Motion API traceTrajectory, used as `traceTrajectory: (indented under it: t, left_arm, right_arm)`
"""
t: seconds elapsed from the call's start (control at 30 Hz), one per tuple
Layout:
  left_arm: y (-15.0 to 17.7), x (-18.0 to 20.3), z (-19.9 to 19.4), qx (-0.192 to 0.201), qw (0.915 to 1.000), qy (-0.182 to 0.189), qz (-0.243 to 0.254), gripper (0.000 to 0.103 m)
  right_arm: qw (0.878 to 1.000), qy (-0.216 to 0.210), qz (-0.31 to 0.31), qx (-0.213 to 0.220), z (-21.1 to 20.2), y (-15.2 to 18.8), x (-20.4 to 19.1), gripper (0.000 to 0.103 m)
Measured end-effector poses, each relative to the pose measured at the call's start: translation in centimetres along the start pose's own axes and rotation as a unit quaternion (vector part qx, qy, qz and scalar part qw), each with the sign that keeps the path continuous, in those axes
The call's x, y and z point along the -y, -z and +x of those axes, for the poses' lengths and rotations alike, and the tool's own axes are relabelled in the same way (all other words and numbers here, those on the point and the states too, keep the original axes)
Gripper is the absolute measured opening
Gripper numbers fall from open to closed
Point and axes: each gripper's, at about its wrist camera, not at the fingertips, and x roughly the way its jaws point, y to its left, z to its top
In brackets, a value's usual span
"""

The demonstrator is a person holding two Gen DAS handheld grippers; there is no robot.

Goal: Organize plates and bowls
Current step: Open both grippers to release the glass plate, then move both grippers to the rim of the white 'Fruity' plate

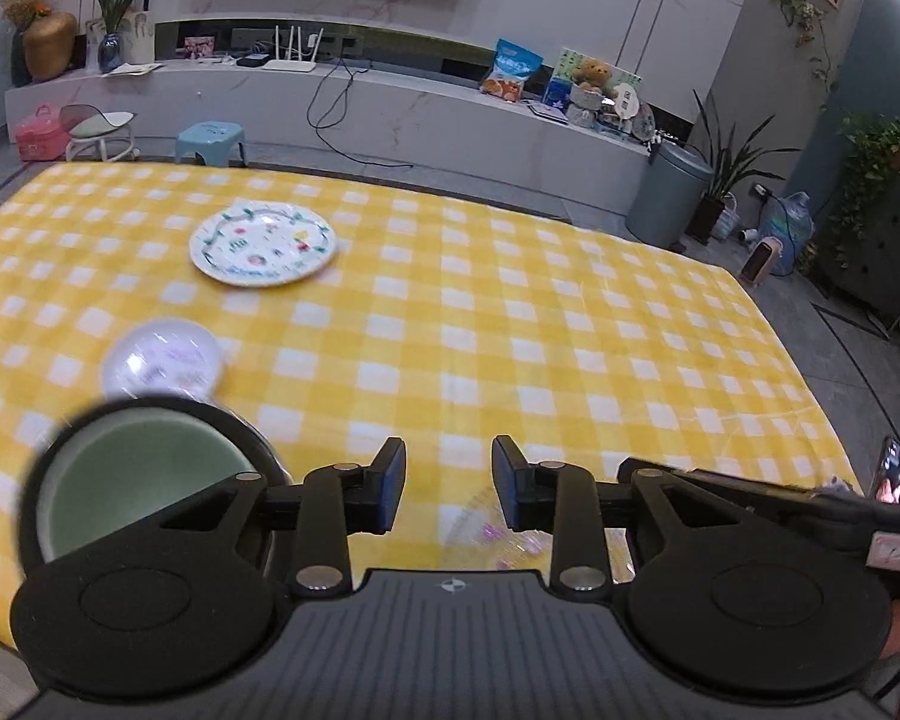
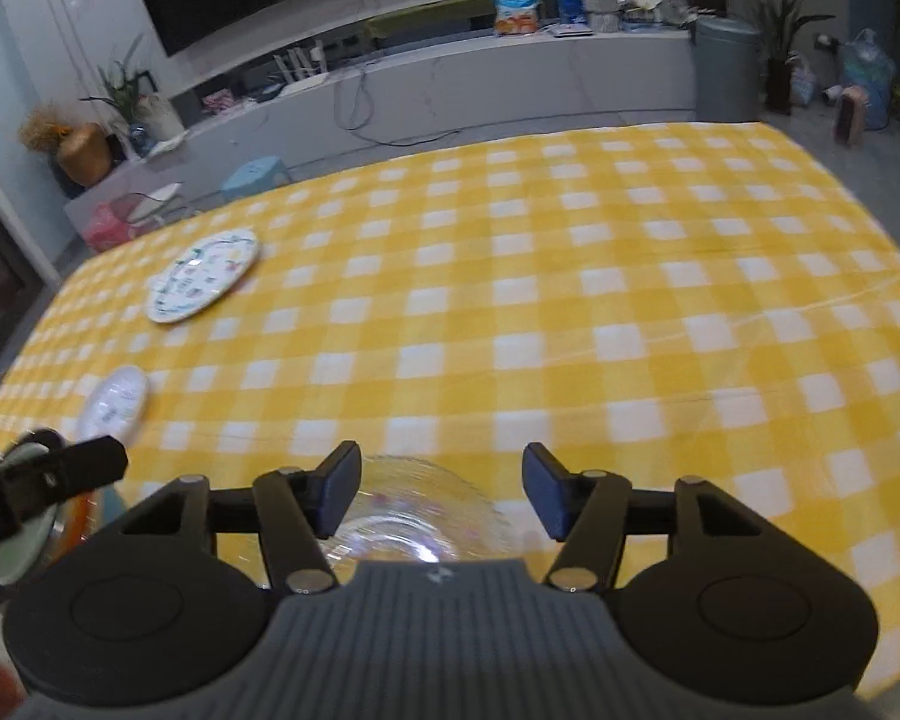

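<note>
Grippers, left [image 1: 448, 483] and right [image 2: 441, 495], are standing open, gripping nothing. I am hovering over the glass plate [image 2: 417, 510] resting below; patterned plate [image 1: 263, 244] is waiting far-left, likely next pickup.

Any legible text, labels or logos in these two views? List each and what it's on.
No word or number reads clearly.
Patterned plate: printed marks, too blurred to read.
Small white dish: purple print, blurred.
Blue snack bag on the shelf: lettering too small.
Pink tag at the right edge: marks, illegible.
Left gripper body: small round emblem, no text.
Right gripper body: same emblem, blurred.
</note>
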Motion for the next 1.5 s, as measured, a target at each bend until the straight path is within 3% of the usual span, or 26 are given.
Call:
traceTrajectory:
  t: [0.2,0.47,0.7,0.8,0.9,1.17,1.33,1.43,1.5]
  left_arm:
    - [-4.3,-4.8,0.4,-0.034,0.9993,-0.006,-0.016,0.036]
    - [-9.9,-11.4,2.1,-0.035,0.9991,-0.024,-0.004,0.038]
    - [-12.8,-17.3,6.9,-0.045,0.9986,-0.019,-0.018,0.053]
    - [-13.3,-19.7,9.9,-0.072,0.9965,-0.038,-0.020,0.053]
    - [-13.6,-21.3,11.8,-0.074,0.9956,-0.056,-0.008,0.053]
    - [-14.8,-23.3,15.6,-0.063,0.9979,-0.009,-0.007,0.060]
    - [-15.1,-25.3,18.1,-0.064,0.9955,0.022,-0.067,0.059]
    - [-15.0,-26.0,19.2,-0.061,0.9938,0.036,-0.086,0.057]
    - [-14.9,-26.3,19.8,-0.064,0.9937,0.035,-0.085,0.053]
  right_arm:
    - [0.999,-0.027,-0.018,0.017,1.6,-1.4,-3.2,0.059]
    - [0.997,-0.063,-0.029,0.018,5.4,-4.9,-7.3,0.058]
    - [0.998,-0.038,-0.040,0.009,9.8,-7.5,-9.2,0.053]
    - [0.998,-0.052,-0.033,0.003,11.9,-8.4,-9.6,0.053]
    - [0.998,-0.057,-0.034,0.000,13.8,-9.2,-10.1,0.053]
    - [0.993,-0.108,0.032,-0.024,19.8,-11.9,-10.6,0.048]
    - [0.980,-0.168,0.094,-0.039,23.0,-12.7,-11.2,0.046]
    - [0.977,-0.178,0.107,-0.045,24.6,-13.1,-11.6,0.037]
    - [0.977,-0.174,0.116,-0.048,25.5,-13.2,-11.5,0.037]
